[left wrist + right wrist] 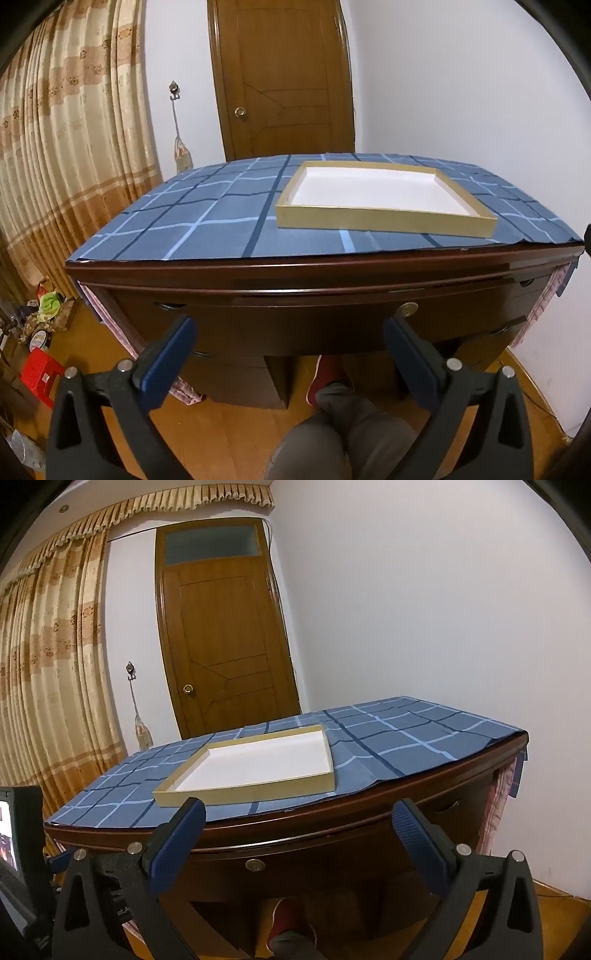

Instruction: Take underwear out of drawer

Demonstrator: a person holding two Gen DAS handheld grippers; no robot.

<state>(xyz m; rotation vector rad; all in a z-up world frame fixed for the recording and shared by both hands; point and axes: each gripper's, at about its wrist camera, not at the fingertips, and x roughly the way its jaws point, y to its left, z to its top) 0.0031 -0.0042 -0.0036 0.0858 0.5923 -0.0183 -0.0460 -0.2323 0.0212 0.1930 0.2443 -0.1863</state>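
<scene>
- Left gripper spread wide, holding nothing; I have it low centre of frame, squared to the drawer front so I can go for a pull.
- Right gripper also spread, empty, lower centre, near the desk edge.
- Drawer shut: dark glossy wood, curved front, round metal lock.
- Underwear not visible; I judge it's inside.
- Shallow tray, pale wood rim, white base, sits on checked blue cloth, likely the drop spot.
</scene>
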